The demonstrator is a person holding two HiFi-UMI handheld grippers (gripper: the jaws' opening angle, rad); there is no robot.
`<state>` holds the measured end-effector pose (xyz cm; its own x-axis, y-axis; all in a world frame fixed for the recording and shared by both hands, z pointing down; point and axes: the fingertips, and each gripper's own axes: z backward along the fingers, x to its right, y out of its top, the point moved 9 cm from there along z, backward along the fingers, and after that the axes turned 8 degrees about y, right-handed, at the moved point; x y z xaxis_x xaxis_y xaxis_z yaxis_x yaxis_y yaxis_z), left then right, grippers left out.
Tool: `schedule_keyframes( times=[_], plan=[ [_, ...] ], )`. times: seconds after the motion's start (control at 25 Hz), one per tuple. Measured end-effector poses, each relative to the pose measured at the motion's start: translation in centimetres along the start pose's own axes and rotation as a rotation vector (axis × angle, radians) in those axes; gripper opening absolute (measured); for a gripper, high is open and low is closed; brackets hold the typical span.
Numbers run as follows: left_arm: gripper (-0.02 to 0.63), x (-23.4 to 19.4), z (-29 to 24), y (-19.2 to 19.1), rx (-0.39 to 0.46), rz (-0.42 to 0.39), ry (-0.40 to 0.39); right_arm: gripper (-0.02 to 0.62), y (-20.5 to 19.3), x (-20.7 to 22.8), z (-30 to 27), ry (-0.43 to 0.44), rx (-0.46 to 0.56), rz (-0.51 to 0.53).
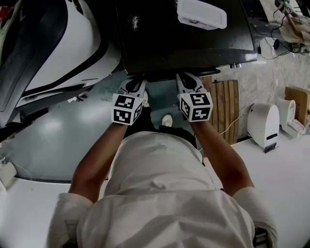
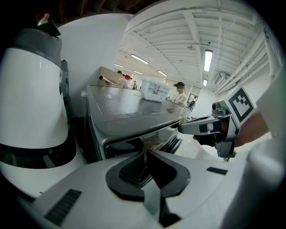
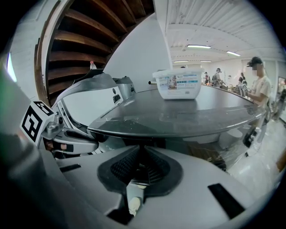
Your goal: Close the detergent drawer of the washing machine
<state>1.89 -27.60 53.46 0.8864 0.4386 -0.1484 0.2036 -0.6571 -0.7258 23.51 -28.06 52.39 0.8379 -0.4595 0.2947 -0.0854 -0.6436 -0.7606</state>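
Two grippers are up against the front edge of the washing machine (image 1: 184, 43). At nine o'clock I've got a white and black housing (image 1: 53, 43), cut off by the frame. The left gripper (image 1: 137, 82) has its jaws pressed together with nothing between them. The detergent drawer (image 2: 117, 144) is at twelve o'clock of those tips, a silver-edged dark panel just under the top's lip. I can't tell whether it sits flush or whether the tips touch it. The right gripper (image 1: 187, 81) is just beside the left, jaws also together and empty. In my head view the overhanging top hides the drawer. A white tub (image 1: 202, 13) rests on top at one o'clock.
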Motion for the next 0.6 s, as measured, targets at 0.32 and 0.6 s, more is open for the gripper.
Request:
schedule_keyframes(
  times=[0.32, 0.6],
  plan=[
    [0.006, -0.10, -0.59, 0.67, -0.020, 0.006, -0.012, 0.015, 0.51, 0.36, -0.42, -0.017, -0.009, -0.012],
    [0.019, 0.14, -0.67, 0.43, -0.006, -0.010, -0.015, 0.015, 0.34, 0.37, -0.41, -0.011, -0.002, 0.003]
  ],
)
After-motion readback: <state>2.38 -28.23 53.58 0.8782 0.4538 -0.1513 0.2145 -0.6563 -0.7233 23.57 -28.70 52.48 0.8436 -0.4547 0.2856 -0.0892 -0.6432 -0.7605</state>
